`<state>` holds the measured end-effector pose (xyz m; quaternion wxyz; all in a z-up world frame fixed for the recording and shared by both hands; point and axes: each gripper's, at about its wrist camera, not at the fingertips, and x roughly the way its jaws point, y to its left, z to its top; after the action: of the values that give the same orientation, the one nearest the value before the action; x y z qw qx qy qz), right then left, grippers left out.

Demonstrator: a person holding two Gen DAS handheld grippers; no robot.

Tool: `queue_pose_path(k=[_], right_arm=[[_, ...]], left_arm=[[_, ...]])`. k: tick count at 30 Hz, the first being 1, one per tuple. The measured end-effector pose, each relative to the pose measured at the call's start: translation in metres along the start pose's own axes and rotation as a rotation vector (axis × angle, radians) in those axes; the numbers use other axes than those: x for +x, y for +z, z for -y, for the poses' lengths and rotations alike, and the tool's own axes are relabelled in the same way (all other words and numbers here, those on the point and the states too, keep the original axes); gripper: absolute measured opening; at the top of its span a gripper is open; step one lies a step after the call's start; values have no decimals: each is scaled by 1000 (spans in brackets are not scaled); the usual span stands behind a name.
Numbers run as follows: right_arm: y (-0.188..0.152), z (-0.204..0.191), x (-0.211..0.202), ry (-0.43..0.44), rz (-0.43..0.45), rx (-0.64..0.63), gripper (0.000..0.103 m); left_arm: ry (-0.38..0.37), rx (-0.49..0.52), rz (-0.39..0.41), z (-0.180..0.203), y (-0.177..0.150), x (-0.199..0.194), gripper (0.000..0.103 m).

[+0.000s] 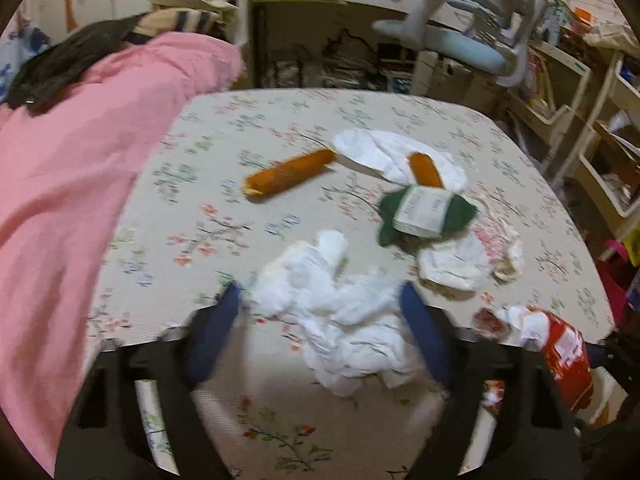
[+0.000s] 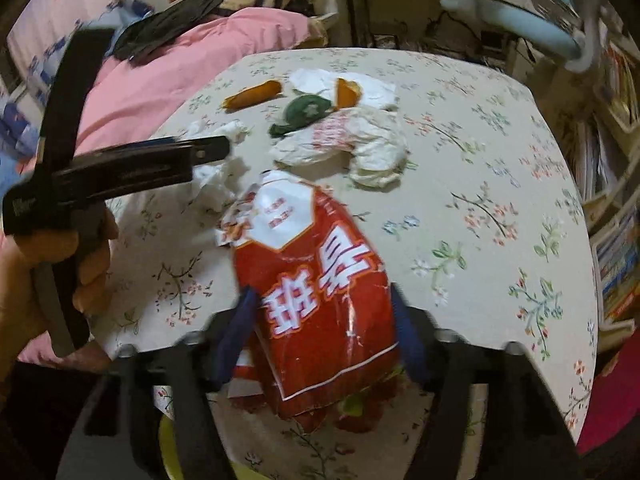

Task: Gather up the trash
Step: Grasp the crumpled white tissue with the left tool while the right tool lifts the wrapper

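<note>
Clearly, we are working over a floral-cloth table (image 1: 280, 128) strewn with trash, and the widest risk is coming from its near edge. The red snack bag (image 2: 320, 280) is lying partly past that edge, so a weak pinch is likely to send it sliding off toward the floor. Our right gripper (image 2: 324, 332) is bracketing the bag, its blue pads flanking both sides; we are judging them to be touching the bag, but whether they are pressing firmly we cannot tell.

Next in size, the crumpled white tissue (image 1: 340, 312) is lying loose on the cloth between the fingers of our left gripper (image 1: 324, 328). The jaws are standing apart, one pad at the wad's edge and the other not pressing. Closing here, we are risking catching the tablecloth or only a loose flap, leaving the wad behind.

The two grippers are working near each other, so a hasty lift is inviting a collision. Farther back, the green wrapper (image 1: 424, 212) and orange roll (image 1: 292, 176) are waiting, untouched.
</note>
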<state>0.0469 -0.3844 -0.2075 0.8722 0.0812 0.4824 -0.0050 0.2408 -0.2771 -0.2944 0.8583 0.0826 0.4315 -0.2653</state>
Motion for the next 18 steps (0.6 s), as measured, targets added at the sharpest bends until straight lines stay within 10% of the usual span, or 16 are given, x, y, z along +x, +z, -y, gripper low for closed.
queue_pose_path(k=[4,18], right_arm=[[2,-4,-1,34,11,-1,24],[-3,-4,-30,83,103,57,20]], left_arm=[[-32,3,-22,-2,-3,2,15],[-94,-87,119,-11,-11,-72,11]])
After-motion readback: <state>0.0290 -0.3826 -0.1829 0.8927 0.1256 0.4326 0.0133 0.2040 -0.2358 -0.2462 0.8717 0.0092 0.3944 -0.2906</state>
